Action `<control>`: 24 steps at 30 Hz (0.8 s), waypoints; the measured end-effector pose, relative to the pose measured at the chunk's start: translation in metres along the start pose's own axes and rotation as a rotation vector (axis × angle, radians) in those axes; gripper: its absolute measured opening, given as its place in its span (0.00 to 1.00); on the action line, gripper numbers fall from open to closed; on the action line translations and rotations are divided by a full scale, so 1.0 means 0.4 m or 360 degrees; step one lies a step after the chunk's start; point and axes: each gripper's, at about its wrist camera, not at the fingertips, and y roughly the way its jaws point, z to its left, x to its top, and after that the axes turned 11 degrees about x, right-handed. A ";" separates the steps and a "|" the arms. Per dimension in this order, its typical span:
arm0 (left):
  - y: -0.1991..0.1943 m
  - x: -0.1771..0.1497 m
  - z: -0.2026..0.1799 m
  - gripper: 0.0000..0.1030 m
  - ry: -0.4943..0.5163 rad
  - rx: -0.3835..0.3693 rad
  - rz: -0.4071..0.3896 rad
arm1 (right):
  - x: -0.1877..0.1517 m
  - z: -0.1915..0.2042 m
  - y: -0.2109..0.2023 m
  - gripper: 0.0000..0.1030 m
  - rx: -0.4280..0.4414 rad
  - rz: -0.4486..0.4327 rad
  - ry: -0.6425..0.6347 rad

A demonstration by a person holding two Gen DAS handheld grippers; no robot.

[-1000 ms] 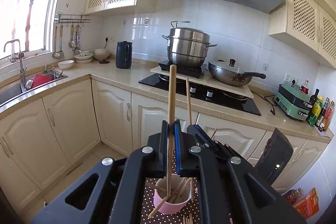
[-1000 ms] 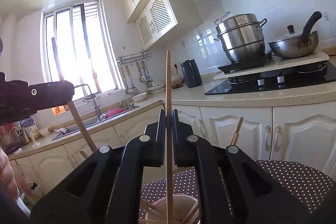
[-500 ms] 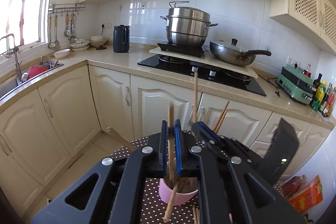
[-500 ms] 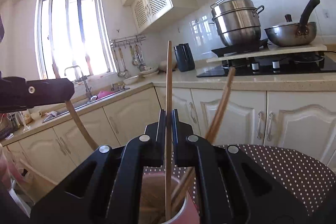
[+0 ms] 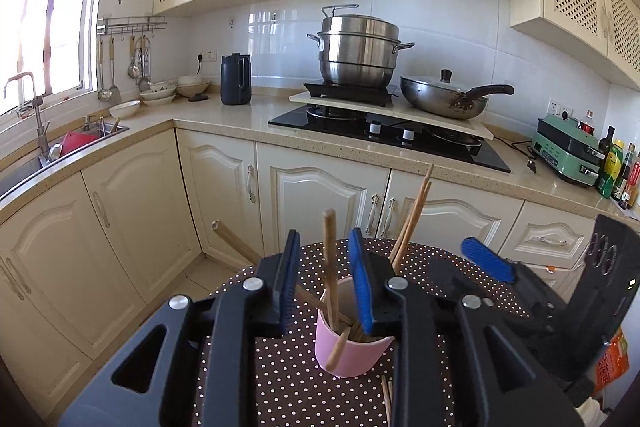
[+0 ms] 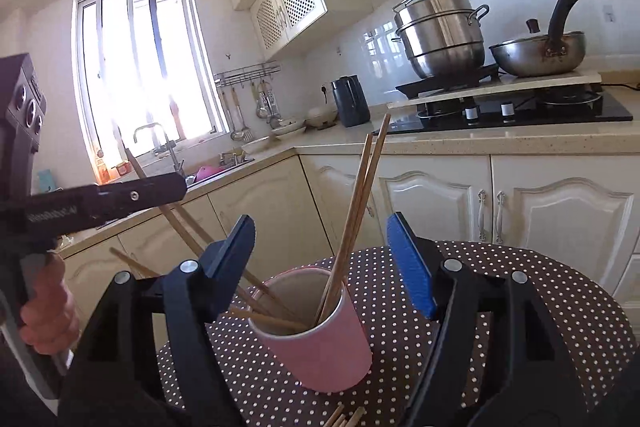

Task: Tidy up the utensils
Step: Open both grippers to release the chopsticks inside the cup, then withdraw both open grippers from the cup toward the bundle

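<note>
A pink cup (image 5: 352,351) stands on a round brown polka-dot table (image 5: 280,379) and holds several wooden chopsticks (image 5: 330,267). My left gripper (image 5: 325,283) is open above the cup, one chopstick standing free between its jaws. In the right wrist view the cup (image 6: 320,343) holds upright and leaning chopsticks (image 6: 356,219). My right gripper (image 6: 326,263) is open and empty around the cup's top. The left gripper (image 6: 100,203) also shows at the left there, and the right gripper (image 5: 486,259) shows in the left wrist view.
Loose chopsticks (image 6: 340,419) lie on the table in front of the cup. Cream kitchen cabinets (image 5: 320,195) stand behind the table, with a stove, steamer pot (image 5: 358,51) and wok (image 5: 444,99) on the counter. A sink (image 5: 60,147) is at the left.
Both grippers lowered their chopsticks into the pink cup, then opened and let go. The chopsticks now rest in the cup.
</note>
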 end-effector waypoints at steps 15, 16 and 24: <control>-0.142 -0.089 0.004 0.39 -0.0029 0.0012 -0.0088 | 0.022 0.133 -0.198 0.89 -0.0150 -0.0066 -0.0115; -0.149 -0.102 0.005 0.40 -0.0025 0.0023 -0.0082 | 0.017 0.140 -0.208 0.90 -0.0161 -0.0069 -0.0113; -0.174 -0.190 0.019 0.47 -0.0035 0.0024 -0.0014 | -0.038 0.152 -0.220 0.91 -0.0236 0.0091 -0.0008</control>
